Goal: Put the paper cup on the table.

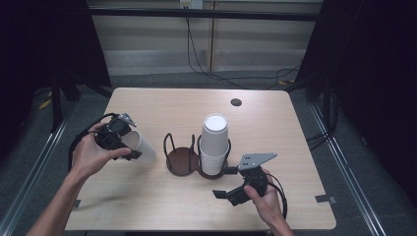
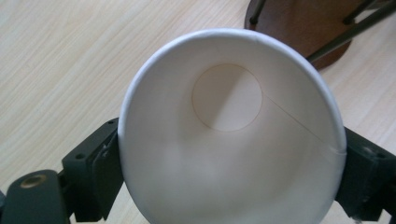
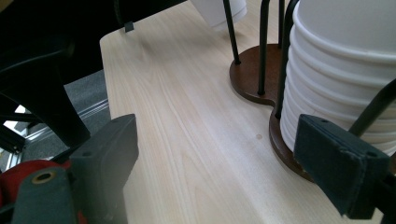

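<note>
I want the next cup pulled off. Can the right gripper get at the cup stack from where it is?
Probably yes. The right gripper is open and empty beside the cup stack, with bare table between. The holder's wire posts flank the lower cups, so gripping higher looks freer.

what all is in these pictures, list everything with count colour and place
paper cup: one, white, clamped on its side in the left gripper, left of the holder
stack of paper cups: one stack, white, upside down in the holder's right bay
cup holder: one, dark brown base with black wire posts, table middle; left bay empty
table: one, light wood, with a dark round hole near the far edge
cables: several, black, on the floor beyond the table
left gripper: one, black, at table left
right gripper: one, black, open, near the stack
hands: two, holding the grippers
</note>
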Demonstrator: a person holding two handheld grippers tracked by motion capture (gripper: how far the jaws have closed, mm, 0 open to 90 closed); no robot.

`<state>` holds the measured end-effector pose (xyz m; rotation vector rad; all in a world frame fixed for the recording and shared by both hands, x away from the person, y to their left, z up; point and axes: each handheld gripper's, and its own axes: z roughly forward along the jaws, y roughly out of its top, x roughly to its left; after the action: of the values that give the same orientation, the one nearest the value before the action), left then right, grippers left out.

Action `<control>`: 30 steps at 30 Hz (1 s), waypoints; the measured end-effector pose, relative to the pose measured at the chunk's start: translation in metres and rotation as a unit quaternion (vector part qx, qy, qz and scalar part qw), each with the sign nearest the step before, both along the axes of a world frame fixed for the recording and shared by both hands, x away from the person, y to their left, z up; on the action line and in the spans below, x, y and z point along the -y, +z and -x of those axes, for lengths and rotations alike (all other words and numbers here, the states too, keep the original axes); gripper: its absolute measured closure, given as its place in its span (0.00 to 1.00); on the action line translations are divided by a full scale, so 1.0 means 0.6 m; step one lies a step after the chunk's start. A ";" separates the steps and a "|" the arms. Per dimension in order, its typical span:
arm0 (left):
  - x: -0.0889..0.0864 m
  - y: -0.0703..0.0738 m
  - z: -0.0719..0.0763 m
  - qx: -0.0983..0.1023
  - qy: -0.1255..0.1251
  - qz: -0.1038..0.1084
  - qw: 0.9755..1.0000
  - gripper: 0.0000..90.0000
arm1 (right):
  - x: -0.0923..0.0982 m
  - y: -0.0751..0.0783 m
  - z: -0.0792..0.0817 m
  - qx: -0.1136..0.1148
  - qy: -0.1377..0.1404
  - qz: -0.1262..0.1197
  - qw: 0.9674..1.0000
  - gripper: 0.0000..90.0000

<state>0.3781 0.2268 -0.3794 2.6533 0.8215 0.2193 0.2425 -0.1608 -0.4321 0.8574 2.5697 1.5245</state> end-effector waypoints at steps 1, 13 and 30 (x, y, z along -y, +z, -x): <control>0.005 -0.002 -0.002 -0.004 -0.003 -0.008 1.000 0.13 | -0.001 -0.001 0.000 -0.001 0.000 0.000 1.000 0.16; 0.043 -0.016 -0.028 -0.031 -0.011 -0.062 0.998 0.11 | -0.002 -0.003 -0.001 -0.004 0.002 0.000 1.000 0.16; 0.060 -0.036 -0.042 -0.043 -0.013 -0.068 0.997 0.07 | -0.007 -0.009 -0.002 -0.009 0.001 0.004 1.000 0.16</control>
<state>0.4031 0.1908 -0.4011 2.8169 0.8245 0.1618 0.2437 -0.1563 -0.4375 0.8735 2.5885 1.5118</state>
